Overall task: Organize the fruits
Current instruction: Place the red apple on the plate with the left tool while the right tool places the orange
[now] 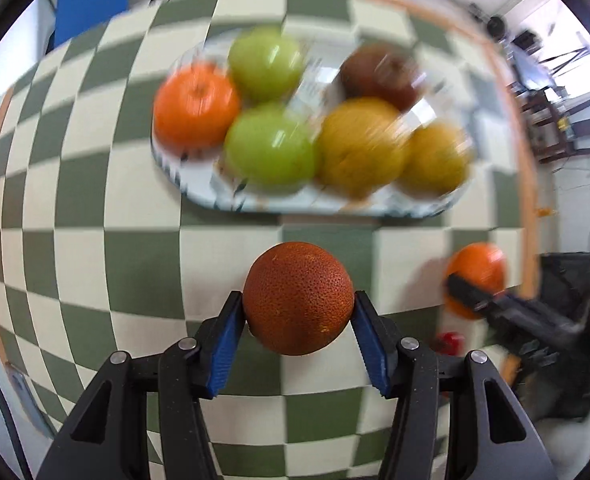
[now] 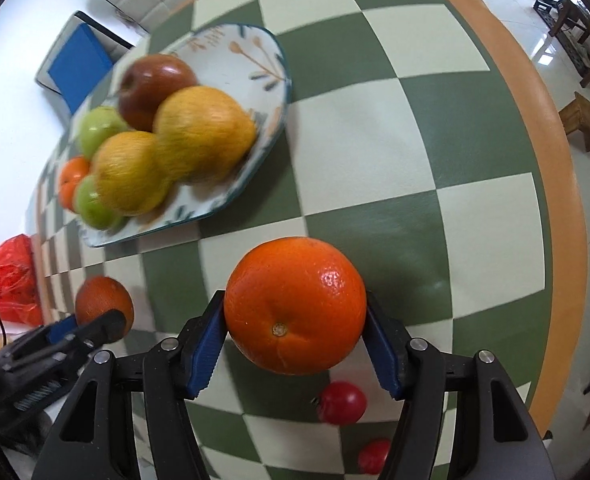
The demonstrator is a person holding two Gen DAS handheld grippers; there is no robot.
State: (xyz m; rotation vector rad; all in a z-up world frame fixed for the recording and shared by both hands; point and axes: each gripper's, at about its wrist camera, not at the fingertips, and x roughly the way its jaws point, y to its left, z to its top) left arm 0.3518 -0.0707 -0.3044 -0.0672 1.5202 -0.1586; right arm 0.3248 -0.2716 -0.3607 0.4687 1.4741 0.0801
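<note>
My left gripper [image 1: 298, 300] is shut on a dark, rough-skinned orange [image 1: 295, 276], lifted above the checkered tablecloth. My right gripper [image 2: 295, 298] is shut on a bright orange [image 2: 295, 312], its blue pads pressed against both sides. Beyond both stands a patterned white plate [image 2: 235, 64] holding two green apples [image 1: 269, 148], an orange [image 1: 195, 106], a red apple [image 2: 155, 84] and two yellow-orange fruits [image 2: 203, 132]. In the left wrist view the bright orange [image 1: 477, 268] shows at the right. The dark orange [image 2: 103, 300] shows at the lower left of the right wrist view.
Two small red fruits [image 2: 342, 402] [image 2: 375, 454] lie on the cloth under the right gripper. A red plastic bag [image 2: 11, 280] sits at the left table edge. The cloth's orange border [image 2: 555, 160] marks the right edge, with a wooden stool [image 2: 585, 120] beyond it.
</note>
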